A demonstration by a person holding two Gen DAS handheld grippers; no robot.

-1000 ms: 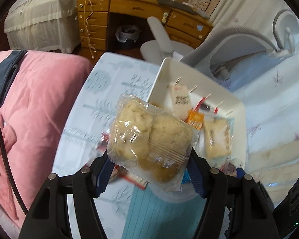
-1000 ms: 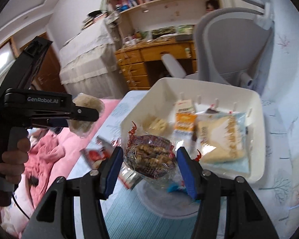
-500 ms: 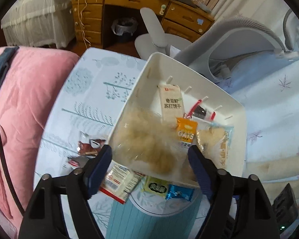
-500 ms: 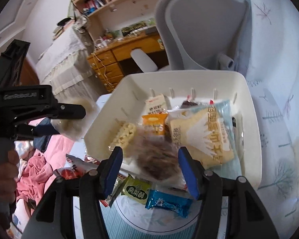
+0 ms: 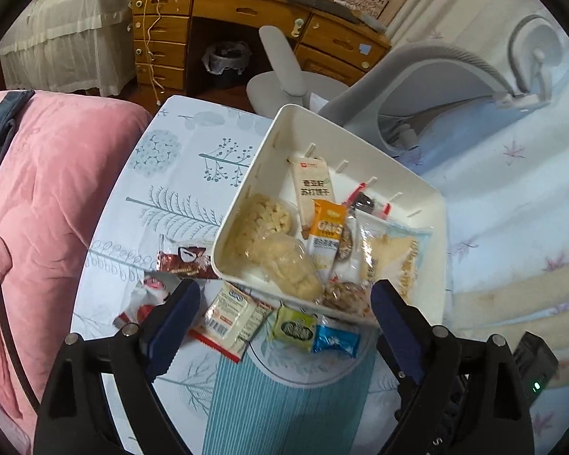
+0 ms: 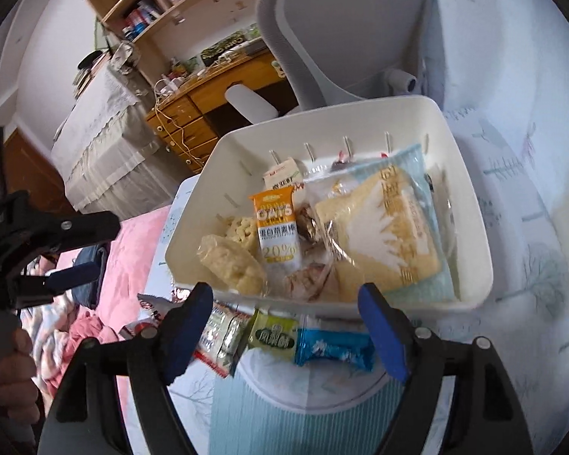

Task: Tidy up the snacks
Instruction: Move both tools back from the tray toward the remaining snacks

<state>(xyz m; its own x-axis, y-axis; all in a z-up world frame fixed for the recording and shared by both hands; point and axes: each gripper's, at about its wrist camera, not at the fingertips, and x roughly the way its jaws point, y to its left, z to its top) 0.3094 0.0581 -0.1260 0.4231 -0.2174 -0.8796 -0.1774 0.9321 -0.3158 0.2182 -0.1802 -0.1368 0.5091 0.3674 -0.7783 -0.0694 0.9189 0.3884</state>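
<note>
Two grippers under my control, both with jaws spread wide and nothing between them. Left gripper (image 5: pixel 284 316): hangs over the near rim of the white bin (image 5: pixel 434 292), touching no snack. Right gripper (image 6: pixel 286 326): likewise empty-handed above the same rim, blue pads well apart.

Loose on the tabletop (image 5: pixel 178 174), left to right as I read them: red-brown wrapper (image 5: pixel 184 261), red-and-white wrapper (image 5: pixel 148 297), white barcode packet (image 5: pixel 231 313), green packet (image 5: pixel 294 328), blue packet (image 5: pixel 335 340). The last three lie just beside the bin's near wall.

Inside the bin, left to right: two clear-wrapped pale puffed cakes (image 5: pixel 284 261), a white cracker packet (image 5: pixel 315 189), an orange oats bar (image 5: pixel 324 235), a brown nut cluster pack (image 5: pixel 345 295), a large yellow-and-blue bag (image 6: pixel 383 227).
</note>
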